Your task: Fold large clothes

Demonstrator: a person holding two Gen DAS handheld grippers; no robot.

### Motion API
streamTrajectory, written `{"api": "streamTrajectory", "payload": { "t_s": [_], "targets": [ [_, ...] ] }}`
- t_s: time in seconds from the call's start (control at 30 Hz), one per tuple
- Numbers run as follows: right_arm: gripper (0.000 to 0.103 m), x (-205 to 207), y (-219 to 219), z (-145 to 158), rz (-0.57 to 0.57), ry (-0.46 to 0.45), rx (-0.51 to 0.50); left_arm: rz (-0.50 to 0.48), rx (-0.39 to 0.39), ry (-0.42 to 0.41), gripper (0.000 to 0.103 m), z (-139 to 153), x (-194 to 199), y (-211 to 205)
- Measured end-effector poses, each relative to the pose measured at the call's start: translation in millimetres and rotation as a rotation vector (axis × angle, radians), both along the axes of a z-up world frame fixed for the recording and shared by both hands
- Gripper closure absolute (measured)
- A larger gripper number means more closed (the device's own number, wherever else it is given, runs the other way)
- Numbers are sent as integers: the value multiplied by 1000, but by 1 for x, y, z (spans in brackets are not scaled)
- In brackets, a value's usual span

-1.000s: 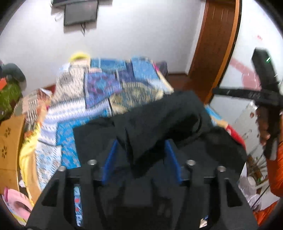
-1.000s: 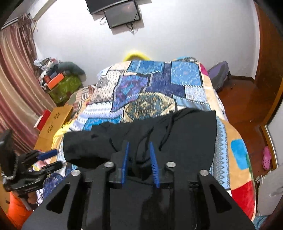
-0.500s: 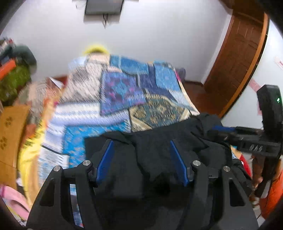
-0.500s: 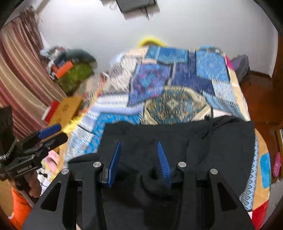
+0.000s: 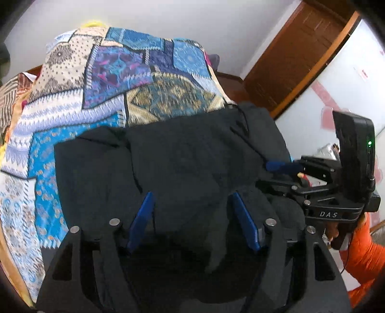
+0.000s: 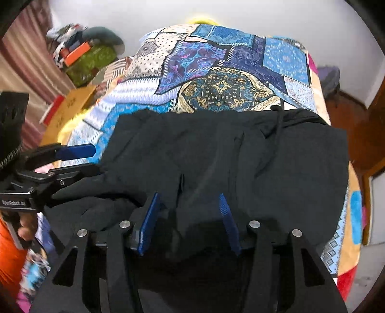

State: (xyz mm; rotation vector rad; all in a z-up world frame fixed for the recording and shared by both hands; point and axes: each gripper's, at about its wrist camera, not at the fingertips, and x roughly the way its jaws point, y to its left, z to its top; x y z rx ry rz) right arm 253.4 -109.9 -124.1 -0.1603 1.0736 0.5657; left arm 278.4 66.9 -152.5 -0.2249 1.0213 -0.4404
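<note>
Left wrist view: black garment [image 5: 192,163] spread on the quilt [image 5: 108,79].
Left gripper [image 5: 192,204] gapes wide above the cloth, gripping nothing; right gripper [image 6: 187,207] likewise spread wide, holding nothing, over the garment's near edge.

A bed [image 6: 240,79] under a patchwork quilt [image 5: 134,79] stood against a plain white wall [image 5: 192,21] — a brown wooden door [image 5: 296,57] to one side, striped curtains [image 6: 26,69] and cluttered boxes [image 6: 84,60] opposite.

My black left gripper with blue pads [image 5: 192,204] is spread wide; my matching black right gripper [image 6: 189,204] is spread too, gripping nothing.
</note>
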Motion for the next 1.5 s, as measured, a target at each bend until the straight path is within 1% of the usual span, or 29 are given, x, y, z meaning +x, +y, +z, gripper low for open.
{"api": "streamTrajectory", "payload": {
  "t_s": [0.07,0.1,0.13,0.2,0.23,0.27,0.3,0.33,0.37,0.43,0.5,0.57,0.67,0.73,0.83,0.9,0.97,1.03,1.17,1.23,1.33,1.4,1.5],
  "targets": [
    [53,-8,-2,-3,2,-13,-6,-4,11,20,33,-8,-7,-1],
    [52,-12,-3,-5,1,-22,-8,-8,33,40,33,-16,-12,-3],
    [51,-17,-2,-6,0,-47,-21,-9,64,62,33,-26,-16,-6],
    [51,-28,3,-9,13,-98,-67,-6,161,94,33,-45,-24,-12],
    [51,-30,7,-10,23,-116,-85,4,179,94,32,-51,-27,-12],
    [47,-38,11,-12,42,-142,-112,29,166,100,32,-60,-33,-9],
    [43,-43,15,-14,57,-161,-125,53,129,110,32,-64,-35,-4],
    [35,-48,18,-15,69,-176,-135,79,90,123,32,-67,-36,2],
    [33,-53,20,-17,75,-189,-149,103,61,137,31,-70,-37,7],
    [33,-59,21,-19,77,-212,-171,134,27,148,31,-72,-40,13],
    [33,-59,16,-18,77,-199,-159,148,25,146,31,-70,-42,14],
    [33,-56,10,-14,68,-158,-125,154,50,135,31,-64,-44,13],
    [33,-52,-2,-6,31,-96,-58,182,123,69,31,-44,-48,17],
    [33,-48,-16,3,-6,-65,-4,208,148,19,31,-28,-52,25],
    [33,-41,-39,16,-74,-60,69,270,186,-55,31,-5,-55,43],
    [33,-37,-55,22,-128,-66,100,311,220,-94,31,7,-55,56],
    [33,-31,-77,28,-200,-72,129,342,249,-111,31,13,-55,71],
    [33,-24,-99,31,-271,-66,154,387,261,-111,31,15,-56,91],
    [33,-13,-141,34,-410,-54,196,452,245,-68,31,6,-53,123],
    [33,-7,-158,34,-452,-43,201,478,197,-17,31,-7,-51,141],
    [33,2,-175,30,-487,-16,211,499,80,72,31,-31,-45,158],
    [33,10,-185,25,-503,20,230,505,13,121,31,-47,-39,163],
    [33,20,-193,13,-513,77,261,516,-44,163,31,-65,-30,160]
  ]
}}
